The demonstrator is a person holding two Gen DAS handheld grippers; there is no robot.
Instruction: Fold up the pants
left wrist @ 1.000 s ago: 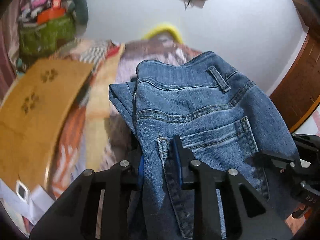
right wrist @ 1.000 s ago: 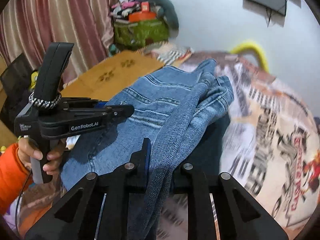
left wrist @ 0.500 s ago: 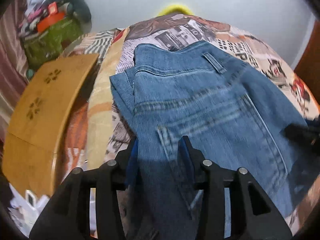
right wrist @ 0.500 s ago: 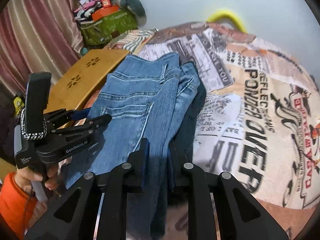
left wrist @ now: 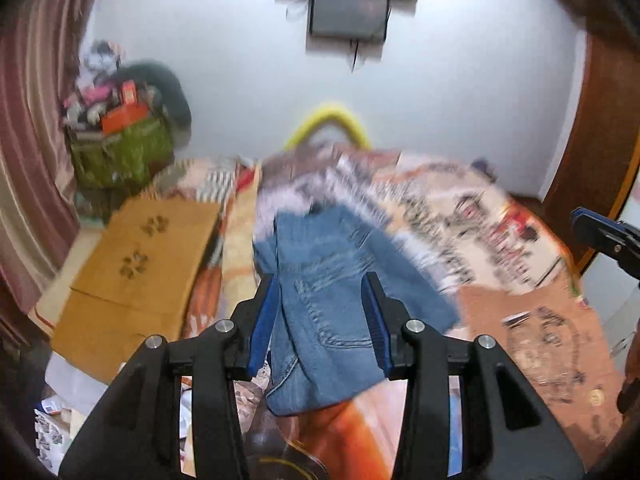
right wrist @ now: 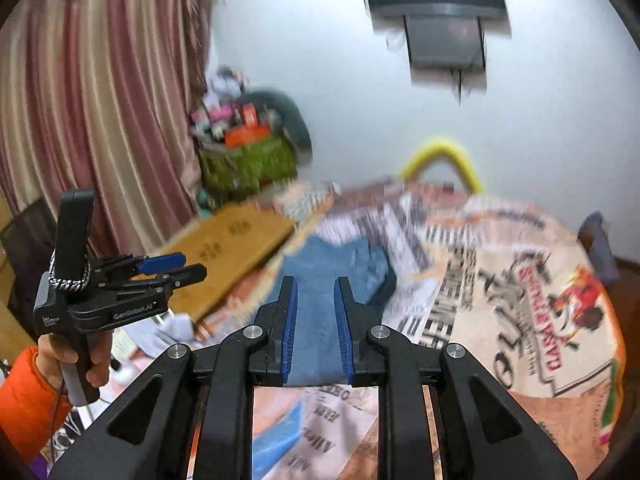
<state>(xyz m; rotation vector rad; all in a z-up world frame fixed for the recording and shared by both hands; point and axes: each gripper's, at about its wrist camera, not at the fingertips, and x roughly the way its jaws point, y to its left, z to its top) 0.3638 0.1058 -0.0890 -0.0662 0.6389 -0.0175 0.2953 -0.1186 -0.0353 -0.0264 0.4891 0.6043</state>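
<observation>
While both views blur, we see the folded jeans (left wrist: 332,304) lying on the printed bedspread (left wrist: 500,240), beside the wooden board (left wrist: 140,264). We hold our left gripper (left wrist: 322,320) and right gripper (right wrist: 316,320) above them, fingers spread apart, gripping nothing.

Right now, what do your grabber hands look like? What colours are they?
Both are black plastic with silver screws and blue ridged pads. The left gripper has a tall black handle, white "GenRobot.AI" lettering and a black-and-white braided cord looped round it. The hand holding it wears an orange sleeve. The right gripper looks the same up front.
</observation>
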